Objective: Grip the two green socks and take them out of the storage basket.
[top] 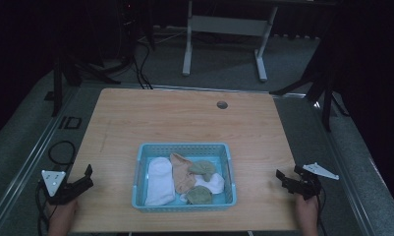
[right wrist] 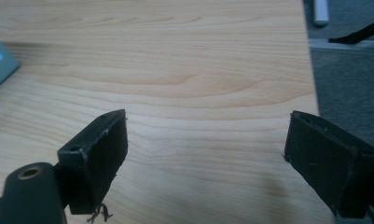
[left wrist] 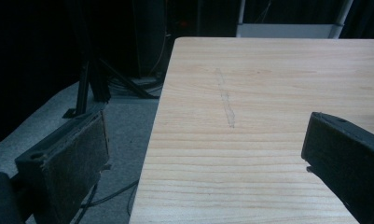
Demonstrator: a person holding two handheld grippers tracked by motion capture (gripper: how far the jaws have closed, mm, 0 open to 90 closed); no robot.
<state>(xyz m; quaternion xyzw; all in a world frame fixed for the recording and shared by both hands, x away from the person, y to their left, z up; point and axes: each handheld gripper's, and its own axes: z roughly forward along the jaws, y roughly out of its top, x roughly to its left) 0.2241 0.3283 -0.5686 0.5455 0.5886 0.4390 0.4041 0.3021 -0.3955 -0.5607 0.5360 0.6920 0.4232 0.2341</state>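
A light blue plastic basket [top: 138,169] stands on the wooden table [top: 184,123] near its front edge. Inside lie a white sock [top: 160,179], a peach sock [top: 181,172], two olive green socks [top: 202,168] and a smaller white one [top: 214,183]. My left gripper [top: 86,178] hovers at the table's front left corner, open with nothing between its jaws, seen close up as the left gripper [left wrist: 205,149]. My right gripper [top: 289,178] is at the front right edge, also open and empty, with the right gripper [right wrist: 205,158] over bare wood. A basket corner [right wrist: 0,63] shows at the left.
A round cable hole [top: 222,104] sits near the table's far edge. White desk legs [top: 187,44] stand on the grey floor beyond. Black tripod legs [top: 327,93] flank the table on both sides, and cables [top: 62,152] lie on the floor at the left.
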